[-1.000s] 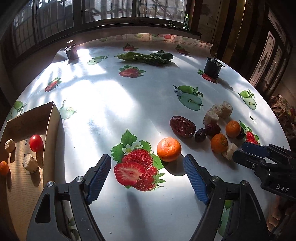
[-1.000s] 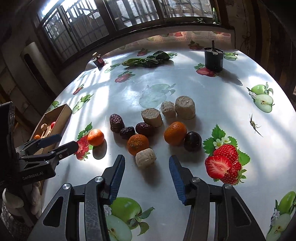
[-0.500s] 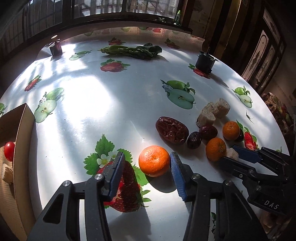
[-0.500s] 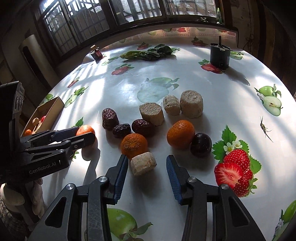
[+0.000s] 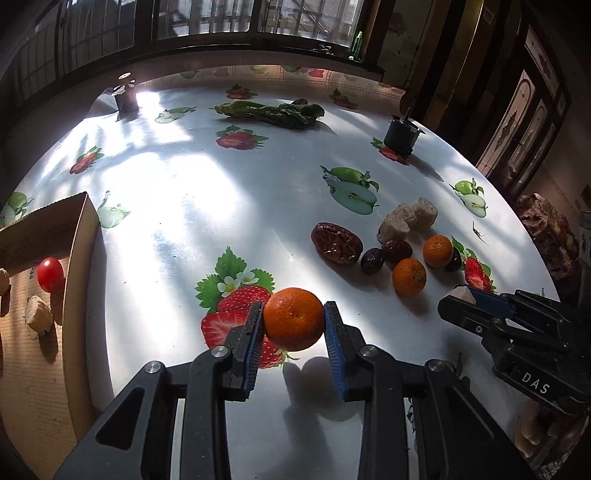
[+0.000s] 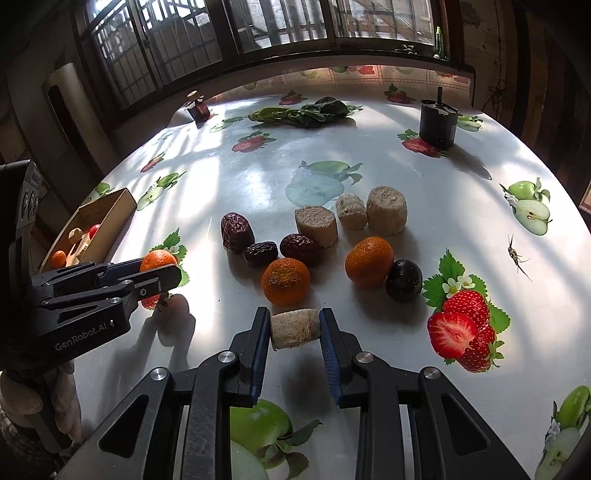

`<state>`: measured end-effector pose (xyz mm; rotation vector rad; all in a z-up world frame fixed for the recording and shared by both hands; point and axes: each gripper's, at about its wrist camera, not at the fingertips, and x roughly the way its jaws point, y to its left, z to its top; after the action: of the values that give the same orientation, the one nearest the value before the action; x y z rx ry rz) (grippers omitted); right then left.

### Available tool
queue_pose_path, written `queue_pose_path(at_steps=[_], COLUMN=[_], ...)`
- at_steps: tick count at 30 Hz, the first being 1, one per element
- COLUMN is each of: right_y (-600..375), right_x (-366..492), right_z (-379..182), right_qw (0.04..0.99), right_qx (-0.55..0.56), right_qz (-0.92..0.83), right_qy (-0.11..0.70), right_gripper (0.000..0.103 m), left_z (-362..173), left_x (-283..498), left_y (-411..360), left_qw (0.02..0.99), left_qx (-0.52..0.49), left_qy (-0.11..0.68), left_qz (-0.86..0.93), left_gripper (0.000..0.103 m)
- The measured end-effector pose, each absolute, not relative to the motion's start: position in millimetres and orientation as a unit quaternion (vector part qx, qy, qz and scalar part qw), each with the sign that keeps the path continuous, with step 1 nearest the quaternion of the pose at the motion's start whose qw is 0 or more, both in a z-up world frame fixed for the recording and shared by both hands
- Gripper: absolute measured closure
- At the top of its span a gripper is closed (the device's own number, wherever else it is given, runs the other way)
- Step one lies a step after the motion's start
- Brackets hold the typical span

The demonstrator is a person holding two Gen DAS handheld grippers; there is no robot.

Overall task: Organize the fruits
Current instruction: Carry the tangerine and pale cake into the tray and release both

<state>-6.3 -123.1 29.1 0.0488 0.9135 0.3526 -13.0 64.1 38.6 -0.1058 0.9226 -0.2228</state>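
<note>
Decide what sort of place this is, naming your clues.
Probably a home dining room: a round table under a fruit-print cloth, barred windows behind it, and leafy greens lying on it.

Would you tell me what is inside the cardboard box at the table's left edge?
The cardboard box holds a red tomato, two pale beige chunks and a small orange fruit. Its near end is cut off or hidden behind the left gripper.

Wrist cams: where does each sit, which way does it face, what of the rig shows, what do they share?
Left wrist: on the left tongs, looking down along them at the table; jaws closing on an orange, right tongs at right.
Right wrist: on the right tongs, shut on a beige chunk; left tongs and gloved hand at left.
Shared: fruit pile, cardboard box.
</note>
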Motion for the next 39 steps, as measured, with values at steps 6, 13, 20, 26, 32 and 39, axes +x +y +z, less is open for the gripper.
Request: queue_pose_path(at_steps=[6, 13, 20, 26, 32, 39], right_y=[-110, -47, 46, 123, 170, 189], right_x=[-27, -39, -38, -22, -6, 6], right_z=[57, 80, 84, 66, 41, 21], right_qw=[0.888, 0.868, 0.839, 0.815, 0.797, 0.79], right_qx=[0.038, 0.05, 0.035, -0.003, -0.029, -0.047], right_qz=[0.19, 0.272, 0.344, 0.37, 0.37, 0.36], right_qy=[0.417, 0.411, 0.421, 0.446, 0.477, 0.495], right_gripper=[0.074, 0.074, 0.074, 0.074, 0.073, 0.073], left_z=[65, 79, 69, 45, 29, 20], left_x=[-56, -90, -92, -77, -63, -57], left_y=[115, 209, 286, 324, 337, 345], left_qw=[0.9, 0.91, 0.894, 0.871, 0.855, 0.846], left_qx=[-0.091, -0.109, -0.114, -0.132, -0.141, -0.167], left_qy=[0.42, 0.399, 0.42, 0.456, 0.482, 0.491], left_qz=[-0.079, 0.032, 0.103, 0.125, 0.13, 0.126], left_gripper=[0.072, 0.072, 0.072, 0.072, 0.072, 0.072])
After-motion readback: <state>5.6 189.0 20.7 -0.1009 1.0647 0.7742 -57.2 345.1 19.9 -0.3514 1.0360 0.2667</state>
